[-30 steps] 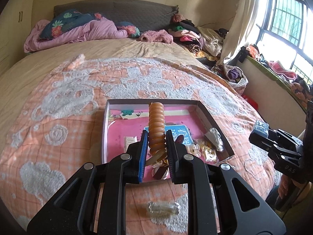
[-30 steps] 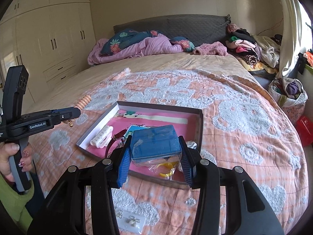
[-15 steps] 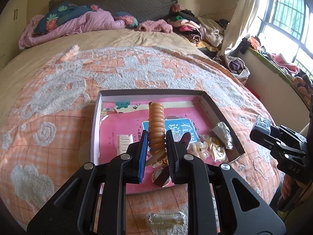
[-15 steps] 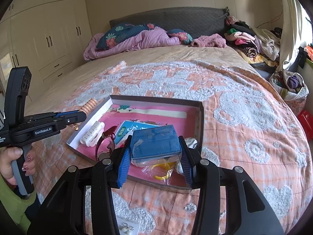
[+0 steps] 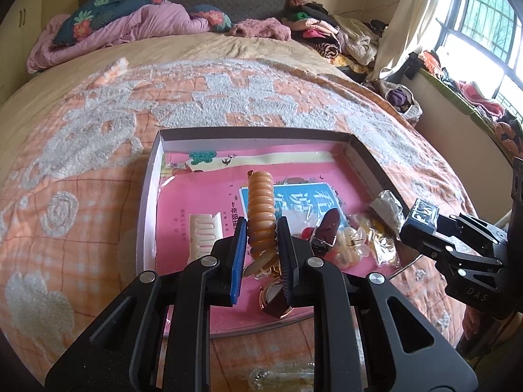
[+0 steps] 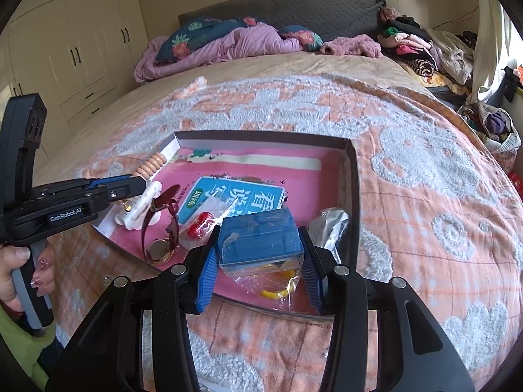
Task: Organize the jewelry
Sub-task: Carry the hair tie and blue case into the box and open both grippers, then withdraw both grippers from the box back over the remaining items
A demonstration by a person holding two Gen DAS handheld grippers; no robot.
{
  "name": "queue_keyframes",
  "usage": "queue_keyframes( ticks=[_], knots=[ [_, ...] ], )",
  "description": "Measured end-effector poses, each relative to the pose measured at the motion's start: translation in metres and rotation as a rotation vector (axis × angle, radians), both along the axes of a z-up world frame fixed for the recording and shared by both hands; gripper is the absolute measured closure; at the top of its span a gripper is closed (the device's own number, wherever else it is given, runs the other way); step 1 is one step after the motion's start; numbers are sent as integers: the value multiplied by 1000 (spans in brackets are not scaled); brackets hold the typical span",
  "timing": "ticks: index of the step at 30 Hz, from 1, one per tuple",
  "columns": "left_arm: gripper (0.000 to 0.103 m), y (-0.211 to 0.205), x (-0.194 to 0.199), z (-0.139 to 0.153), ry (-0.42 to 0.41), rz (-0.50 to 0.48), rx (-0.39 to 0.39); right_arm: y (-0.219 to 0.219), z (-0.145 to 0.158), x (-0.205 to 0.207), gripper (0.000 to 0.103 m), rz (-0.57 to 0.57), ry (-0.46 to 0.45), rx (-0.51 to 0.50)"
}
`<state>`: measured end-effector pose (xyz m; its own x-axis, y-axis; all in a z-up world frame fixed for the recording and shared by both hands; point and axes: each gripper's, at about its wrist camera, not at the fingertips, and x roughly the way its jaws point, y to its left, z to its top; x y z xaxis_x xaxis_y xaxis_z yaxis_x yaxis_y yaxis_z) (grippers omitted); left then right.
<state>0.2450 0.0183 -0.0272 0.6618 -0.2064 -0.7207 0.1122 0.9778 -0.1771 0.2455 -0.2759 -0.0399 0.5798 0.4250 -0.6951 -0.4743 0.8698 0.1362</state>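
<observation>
My left gripper [image 5: 261, 230] is shut on an orange ribbed hair clip [image 5: 261, 210] and holds it above the near left part of a shallow grey box [image 5: 251, 133] lined in pink. My right gripper [image 6: 260, 245] is shut on a small blue plastic case [image 6: 260, 240] and holds it above the box's near right corner [image 6: 351, 176]. In the box lie a white comb [image 5: 204, 235], a brown-strap watch [image 6: 163, 241], red beads [image 6: 199, 225], a silver foil packet [image 6: 328, 225] and small plastic bags of jewelry [image 5: 353, 245].
The box sits on an orange and white bedspread [image 5: 98, 124]. A small clear packet [image 5: 281, 374] lies on the bedspread in front of the box. Pillows and clothes [image 6: 245, 42] are piled at the head of the bed. Wardrobes [image 6: 65, 49] stand at the left.
Both grippers have moved forward and lower over the box, each keeping its load. The box looks larger and nearer in both views.
</observation>
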Motion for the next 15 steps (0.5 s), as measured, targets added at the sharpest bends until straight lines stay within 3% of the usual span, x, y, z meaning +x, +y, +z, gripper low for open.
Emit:
queue_keyframes(
  ticks=[10, 15],
  knots=[
    [83, -1, 2, -4, 7, -1, 5, 5, -17, 12, 59, -11, 49, -18],
    [78, 0, 1, -4, 1, 1, 3, 1, -12, 8, 40, -19, 34, 11]
  ],
)
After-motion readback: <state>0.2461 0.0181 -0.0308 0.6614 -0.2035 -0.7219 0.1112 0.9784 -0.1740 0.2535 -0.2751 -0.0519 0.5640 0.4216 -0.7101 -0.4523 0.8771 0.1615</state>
